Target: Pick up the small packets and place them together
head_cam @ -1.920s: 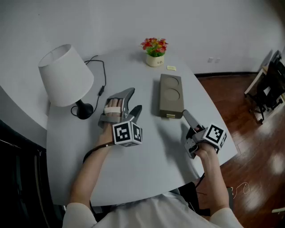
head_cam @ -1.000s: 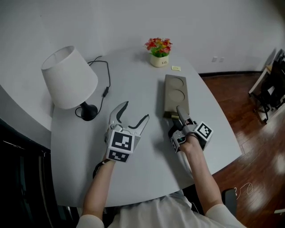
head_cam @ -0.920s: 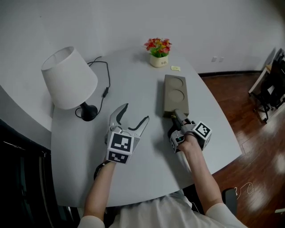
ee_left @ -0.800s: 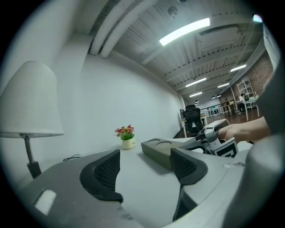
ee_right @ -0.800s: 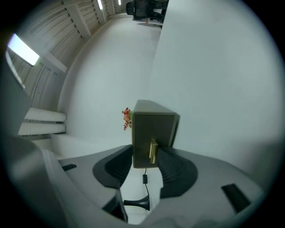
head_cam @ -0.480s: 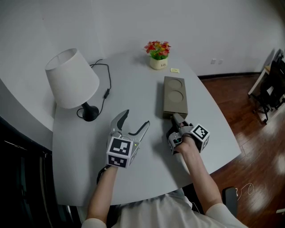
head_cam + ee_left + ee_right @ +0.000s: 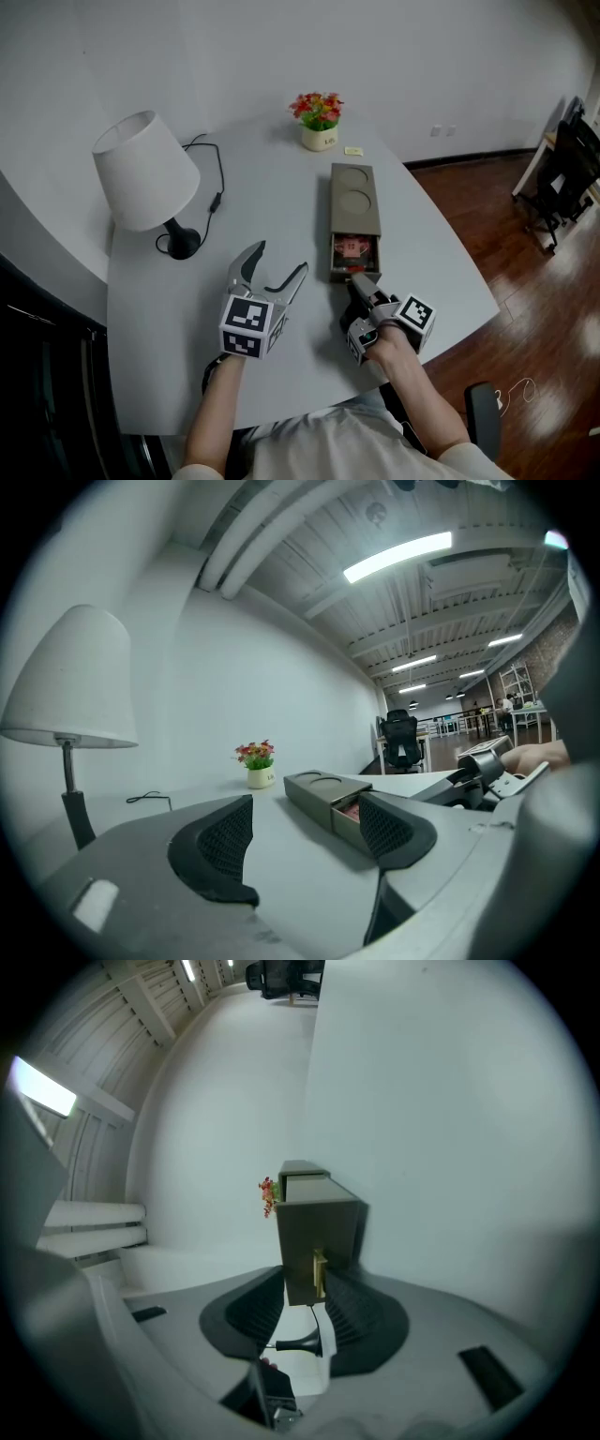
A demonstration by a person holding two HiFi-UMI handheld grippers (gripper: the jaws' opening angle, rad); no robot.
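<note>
A pale grey counter (image 7: 187,356) with a rounded edge stands against a white wall, with wooden floor to its right. A white-shaded lamp (image 7: 145,173) stands at its far left, and a small pot of red and yellow flowers (image 7: 319,122) at the back.

A long grey box (image 7: 354,197) lies in the middle, its long axis running away from the person. Its drawer (image 7: 353,274) stands pulled out toward the person at the near end. The small packets (image 7: 352,247), reddish pink, lie inside the open drawer. They are too small to show which way each one points.

The right claw (image 7: 356,279) points level at the drawer front. Its jaws have just been closing, and in the right gripper view they pinch the brass handle (image 7: 320,1274), which stands upright between them.

The left claw (image 7: 279,261) sits low over the counter just left of the drawer, pointing the same way as the box. Its jaws are spread wide with only bare counter between them.
</note>
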